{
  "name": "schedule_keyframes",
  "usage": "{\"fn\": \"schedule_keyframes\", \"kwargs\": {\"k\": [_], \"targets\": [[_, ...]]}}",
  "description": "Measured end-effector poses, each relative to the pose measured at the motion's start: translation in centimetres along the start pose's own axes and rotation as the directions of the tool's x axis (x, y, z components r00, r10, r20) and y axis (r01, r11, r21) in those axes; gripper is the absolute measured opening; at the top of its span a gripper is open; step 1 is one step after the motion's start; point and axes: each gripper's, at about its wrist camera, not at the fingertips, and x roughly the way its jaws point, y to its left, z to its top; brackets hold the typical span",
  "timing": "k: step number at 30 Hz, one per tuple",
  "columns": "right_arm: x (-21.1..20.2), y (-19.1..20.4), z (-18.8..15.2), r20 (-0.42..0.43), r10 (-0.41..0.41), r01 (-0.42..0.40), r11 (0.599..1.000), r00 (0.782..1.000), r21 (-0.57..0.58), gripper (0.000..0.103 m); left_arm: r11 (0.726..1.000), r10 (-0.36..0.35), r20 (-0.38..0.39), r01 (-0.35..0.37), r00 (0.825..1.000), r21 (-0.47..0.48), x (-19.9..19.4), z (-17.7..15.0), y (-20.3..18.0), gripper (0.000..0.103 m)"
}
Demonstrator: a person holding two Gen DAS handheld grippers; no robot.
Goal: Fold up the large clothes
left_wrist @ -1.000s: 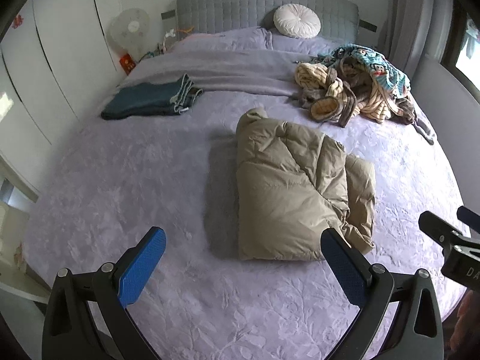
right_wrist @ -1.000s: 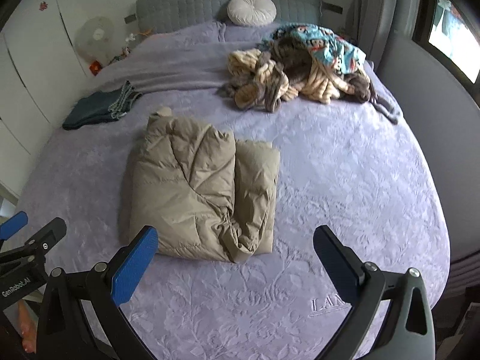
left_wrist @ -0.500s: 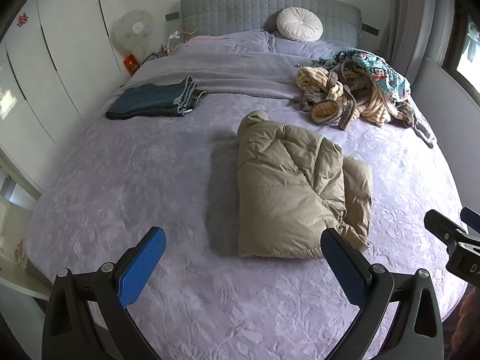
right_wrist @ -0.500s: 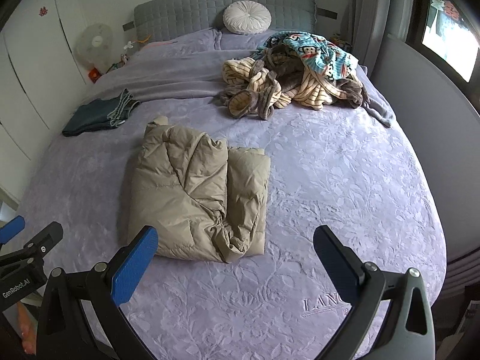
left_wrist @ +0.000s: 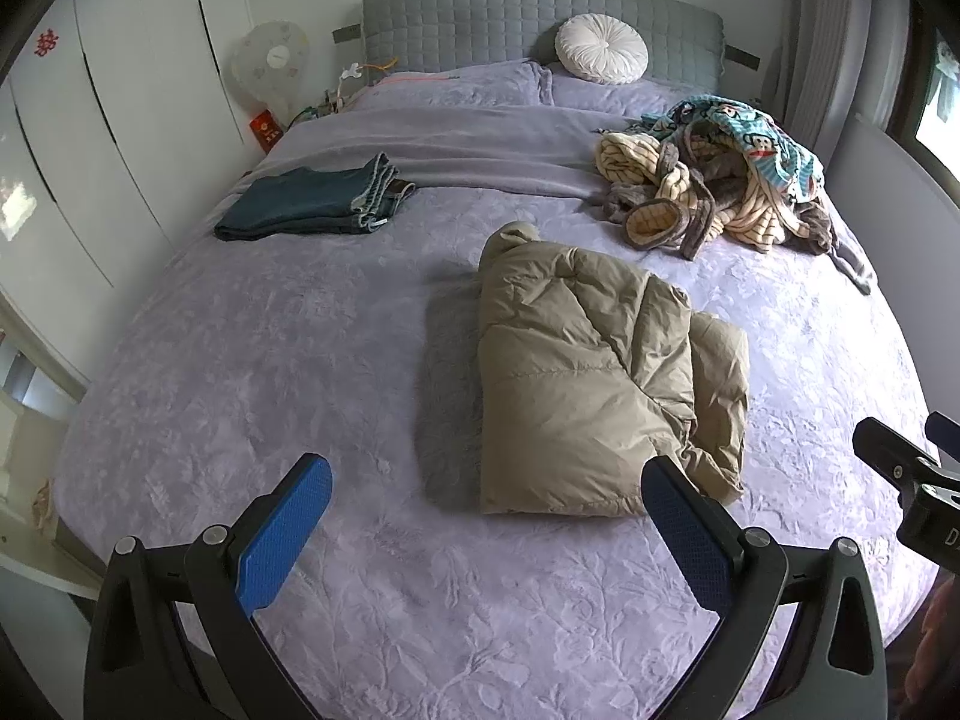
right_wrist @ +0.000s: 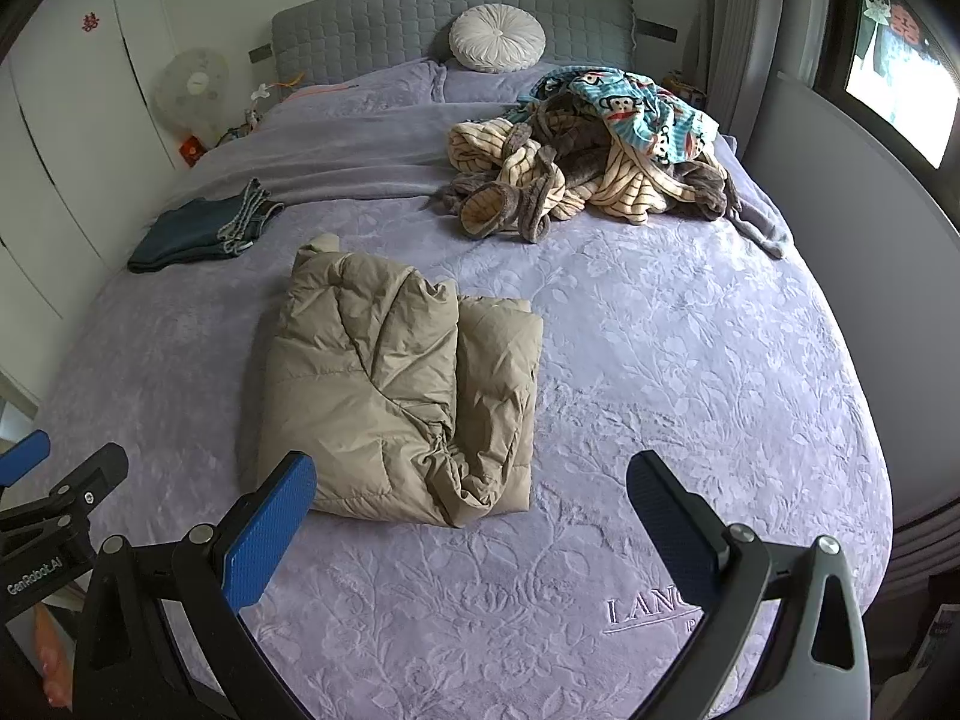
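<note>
A folded tan puffer jacket (left_wrist: 594,384) lies in the middle of the lilac bed (left_wrist: 300,360); it also shows in the right wrist view (right_wrist: 396,396). My left gripper (left_wrist: 486,504) is open and empty, held above the bed's near edge, short of the jacket. My right gripper (right_wrist: 471,510) is open and empty, also short of the jacket. The right gripper's tips (left_wrist: 900,456) show at the right edge of the left wrist view, and the left gripper (right_wrist: 54,492) at the left edge of the right wrist view.
A pile of unfolded clothes (left_wrist: 714,186) lies at the far right of the bed (right_wrist: 600,162). Folded dark jeans (left_wrist: 312,204) lie at the far left. A round white cushion (left_wrist: 600,48) leans on the grey headboard. White wardrobes stand left, a wall and window right.
Both grippers have drawn back and risen from the jacket, so more of the bed and headboard shows. The jacket has not moved. Both stay open.
</note>
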Motion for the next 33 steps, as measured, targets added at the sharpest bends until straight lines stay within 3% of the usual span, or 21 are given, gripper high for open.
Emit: {"fn": "schedule_keyframes", "kwargs": {"k": [33], "targets": [[-0.11, -0.04, 0.03, 0.001, 0.001, -0.001, 1.0, 1.0, -0.002, 0.103, 1.0, 0.001, -0.001, -0.001, 1.0, 0.003, 0.13, 0.09, 0.14, 0.103]]}}
